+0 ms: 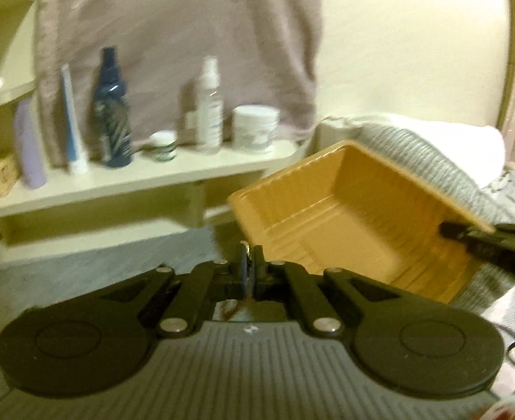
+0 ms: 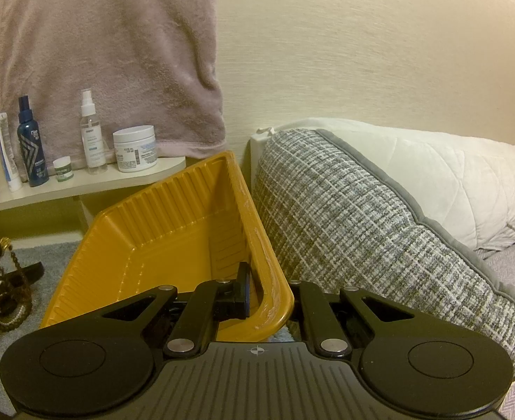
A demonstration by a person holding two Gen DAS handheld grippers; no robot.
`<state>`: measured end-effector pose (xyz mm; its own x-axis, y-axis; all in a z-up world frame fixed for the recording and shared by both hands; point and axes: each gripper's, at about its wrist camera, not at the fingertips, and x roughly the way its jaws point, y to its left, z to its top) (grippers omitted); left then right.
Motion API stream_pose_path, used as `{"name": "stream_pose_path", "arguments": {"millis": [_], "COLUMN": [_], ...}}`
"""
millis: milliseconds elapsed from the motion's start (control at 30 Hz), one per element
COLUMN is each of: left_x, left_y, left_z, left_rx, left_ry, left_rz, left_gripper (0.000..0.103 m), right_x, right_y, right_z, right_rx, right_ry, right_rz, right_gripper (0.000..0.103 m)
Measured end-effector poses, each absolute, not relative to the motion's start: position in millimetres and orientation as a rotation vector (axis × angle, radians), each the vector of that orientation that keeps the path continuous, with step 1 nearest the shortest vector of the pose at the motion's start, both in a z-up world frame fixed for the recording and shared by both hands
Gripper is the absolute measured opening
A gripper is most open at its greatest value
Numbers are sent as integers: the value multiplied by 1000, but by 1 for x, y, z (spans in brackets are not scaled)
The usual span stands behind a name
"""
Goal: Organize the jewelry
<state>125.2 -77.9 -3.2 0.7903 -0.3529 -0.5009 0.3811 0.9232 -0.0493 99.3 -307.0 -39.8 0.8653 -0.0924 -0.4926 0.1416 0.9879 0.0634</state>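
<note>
Grey carpet [image 2: 58, 255]; seemingly tangled jewelry [image 2: 2, 301].

Mustard-yellow ribbed tray [image 2: 159, 245], grey-white woven pillow [image 2: 345, 217], mauve towel [image 2: 110, 56], navy chevron-patterned bottle [image 2: 30, 147].

A ribbed yellow plastic tray [image 2: 145, 245] stands tilted, beside a tangled heap of jewelry [image 2: 2, 297] on grey carpet.

We're in a home bedroom here: a cream shelf [image 2: 82, 182] lined with toiletry bottles [image 2: 32, 143] and a cream jar [image 2: 134, 148], a mauve towel [image 2: 110, 56] hanging against the wall, and a tweed cushion [image 2: 355, 224] propped beside a white pillow [image 2: 450, 178].
</note>
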Motion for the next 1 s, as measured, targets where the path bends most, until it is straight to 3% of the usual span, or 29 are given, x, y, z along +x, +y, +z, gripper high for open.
{"name": "stream_pose_path", "arguments": {"millis": [433,700,867,933,1000], "left_x": [131,130,125,121,116], "left_y": [-129,-111,-78,-64,-50], "left_z": [1,-13,-25,-33,-40], "left_rx": [52,59,63,67,69], "left_ry": [531,569,586,603,621], "left_rz": [-540,-471,-338,-290,-248], "left_gripper": [0,0,13,25,26], "right_x": [99,99,99,99,99], "right_y": [-308,-309,-309,-309,-309], "right_z": [-40,-40,-40,-40,-41], "right_rx": [116,123,123,122,122], "right_ry": [509,511,513,513,513], "right_rz": [-125,-125,-126,-126,-128], "right_gripper": [8,8,8,8,8]}}
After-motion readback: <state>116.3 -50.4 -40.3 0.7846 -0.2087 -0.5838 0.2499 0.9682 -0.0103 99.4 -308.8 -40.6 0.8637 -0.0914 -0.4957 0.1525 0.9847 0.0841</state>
